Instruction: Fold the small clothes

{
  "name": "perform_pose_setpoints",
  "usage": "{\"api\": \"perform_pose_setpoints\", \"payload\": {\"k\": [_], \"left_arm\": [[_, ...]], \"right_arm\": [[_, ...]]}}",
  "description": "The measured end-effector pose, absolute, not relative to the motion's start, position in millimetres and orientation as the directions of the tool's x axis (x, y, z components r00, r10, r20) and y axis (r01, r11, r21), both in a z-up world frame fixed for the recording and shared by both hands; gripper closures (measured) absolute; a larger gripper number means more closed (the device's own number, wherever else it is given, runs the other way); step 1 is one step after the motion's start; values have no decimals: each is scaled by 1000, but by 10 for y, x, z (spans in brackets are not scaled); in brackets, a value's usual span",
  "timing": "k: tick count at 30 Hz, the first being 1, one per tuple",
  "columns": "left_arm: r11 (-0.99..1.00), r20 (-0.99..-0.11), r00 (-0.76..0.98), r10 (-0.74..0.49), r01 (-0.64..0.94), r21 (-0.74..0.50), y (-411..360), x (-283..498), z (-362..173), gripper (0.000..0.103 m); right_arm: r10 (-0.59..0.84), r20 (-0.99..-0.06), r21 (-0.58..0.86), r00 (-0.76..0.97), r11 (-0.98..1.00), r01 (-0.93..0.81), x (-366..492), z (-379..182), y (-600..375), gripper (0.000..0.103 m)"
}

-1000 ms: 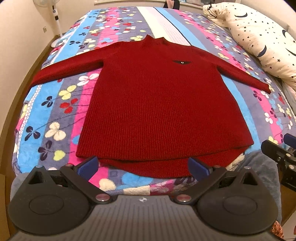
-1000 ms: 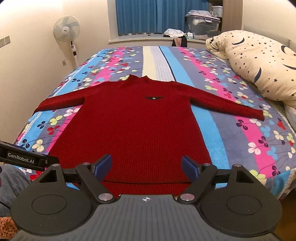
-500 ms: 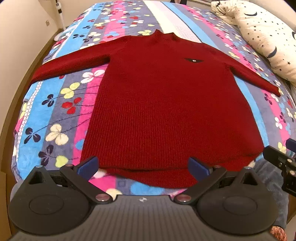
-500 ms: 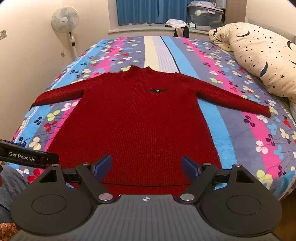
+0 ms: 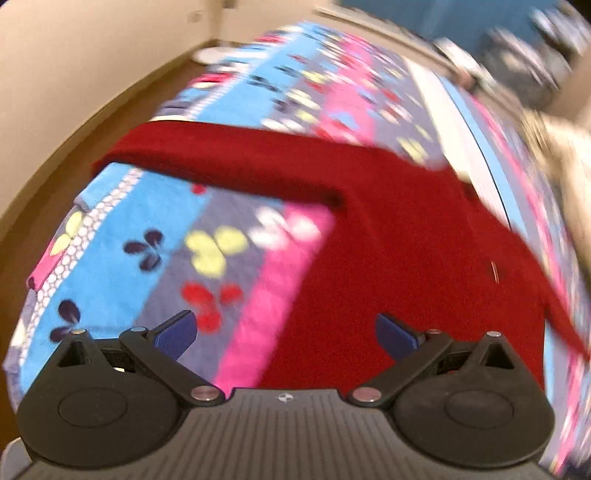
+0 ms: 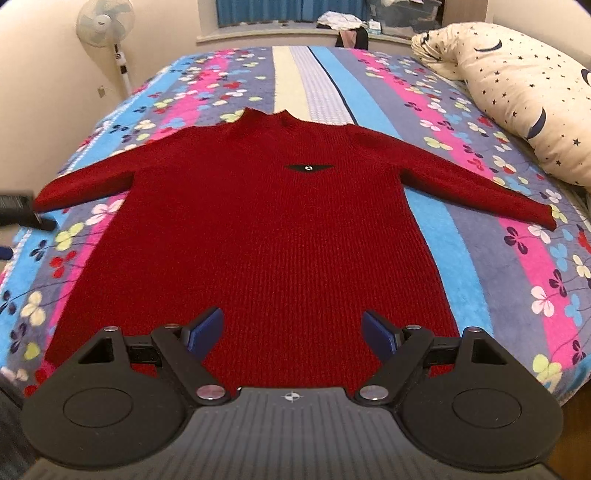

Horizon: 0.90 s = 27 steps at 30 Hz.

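A dark red knitted sweater (image 6: pixel 273 229) lies flat, front up, on the bed with both sleeves spread out. My right gripper (image 6: pixel 293 330) is open and empty over its lower hem. My left gripper (image 5: pixel 284 332) is open and empty above the sweater's left side, below the left sleeve (image 5: pixel 221 162); that view is motion-blurred. The left gripper's body shows in the right wrist view (image 6: pixel 22 208) by the left cuff.
The bed has a flowered striped blanket (image 6: pixel 480 258). A star-patterned pillow (image 6: pixel 524 99) lies at the right. A standing fan (image 6: pixel 105 27) is by the left wall. Bare floor (image 5: pixel 74 122) runs along the bed's left edge.
My left gripper has swung fast left and forward, from the hem toward the left sleeve. My right gripper has moved slightly forward over the hem. The sweater has not moved.
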<state>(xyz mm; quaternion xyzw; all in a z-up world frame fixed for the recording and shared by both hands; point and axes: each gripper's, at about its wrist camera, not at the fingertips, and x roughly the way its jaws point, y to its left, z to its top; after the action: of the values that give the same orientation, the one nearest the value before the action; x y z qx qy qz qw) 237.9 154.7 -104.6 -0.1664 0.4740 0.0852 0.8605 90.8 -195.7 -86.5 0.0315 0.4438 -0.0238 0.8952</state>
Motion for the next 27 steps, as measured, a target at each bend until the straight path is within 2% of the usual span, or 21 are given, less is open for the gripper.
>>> {"api": "perform_pose_setpoints", "payload": {"k": [11, 19, 20, 21, 22, 23, 27], "left_arm": [[680, -787, 614, -57, -554, -481, 3067, 3776, -1665, 0], [485, -833, 551, -53, -715, -504, 3539, 4316, -2214, 2], [455, -828, 560, -20, -732, -506, 3559, 4319, -2189, 12], [447, -835, 550, 25, -753, -483, 3559, 4334, -2134, 29], [459, -843, 535, 57, -764, -454, 3555, 4370, -2083, 80], [474, -853, 516, 83, -773, -422, 3540, 4430, -2001, 88], [532, -792, 587, 168, -730, -429, 3188, 4603, -1465, 88]], "right_arm": [[-82, -831, -35, 551, 995, 96, 1319, -1120, -1974, 20], [-137, -852, -78, 504, 987, 137, 1420, -1294, -2108, 20], [-141, -854, -81, 501, 987, 140, 1432, -1310, -2126, 20], [-143, -855, -82, 499, 987, 141, 1440, -1320, -2141, 20], [-143, -854, -82, 500, 987, 141, 1447, -1329, -2160, 20], [-142, -853, -81, 502, 987, 142, 1445, -1339, -2180, 20], [-123, -856, -51, 502, 987, 155, 1442, -1412, -2288, 20]]}}
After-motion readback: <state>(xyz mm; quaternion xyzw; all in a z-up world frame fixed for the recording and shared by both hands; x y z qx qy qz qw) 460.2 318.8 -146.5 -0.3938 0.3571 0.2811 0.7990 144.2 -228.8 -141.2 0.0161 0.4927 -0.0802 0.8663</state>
